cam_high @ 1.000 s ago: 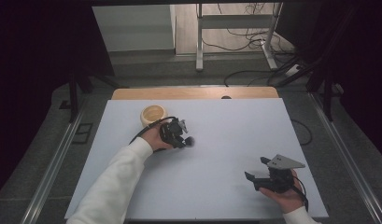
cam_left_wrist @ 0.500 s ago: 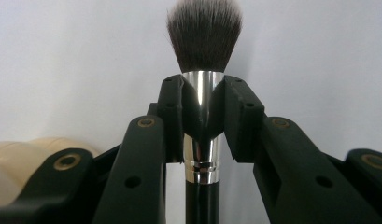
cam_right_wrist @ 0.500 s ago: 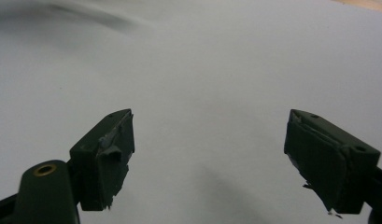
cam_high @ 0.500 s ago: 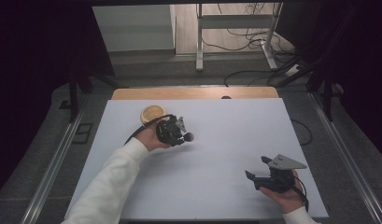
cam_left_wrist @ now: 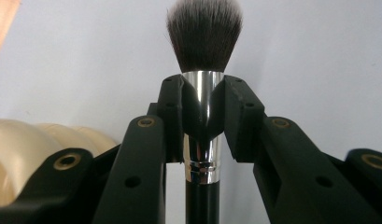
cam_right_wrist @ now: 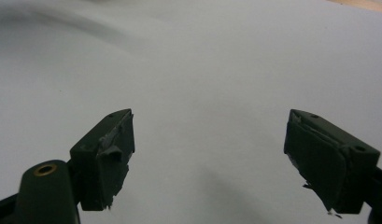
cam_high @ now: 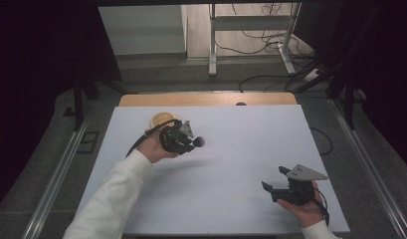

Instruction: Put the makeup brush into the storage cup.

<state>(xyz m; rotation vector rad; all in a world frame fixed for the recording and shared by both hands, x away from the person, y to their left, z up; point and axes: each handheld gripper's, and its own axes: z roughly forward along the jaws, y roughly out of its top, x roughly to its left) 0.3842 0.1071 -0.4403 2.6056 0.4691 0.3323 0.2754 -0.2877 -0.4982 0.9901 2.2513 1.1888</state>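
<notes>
Makeup brush (cam_left_wrist: pixel 203 93): left gripper (cam_left_wrist: pixel 202 116) is clamping its chrome ferrule between both pads, bristles pointing to 12 o'clock; right gripper (cam_right_wrist: pixel 209 154) is gaping wide, holding nothing.

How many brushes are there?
1. The brush is held in the left tongs, above the table near its far left, beside a beige holder. More could be hidden inside that holder; I cannot tell.
</notes>
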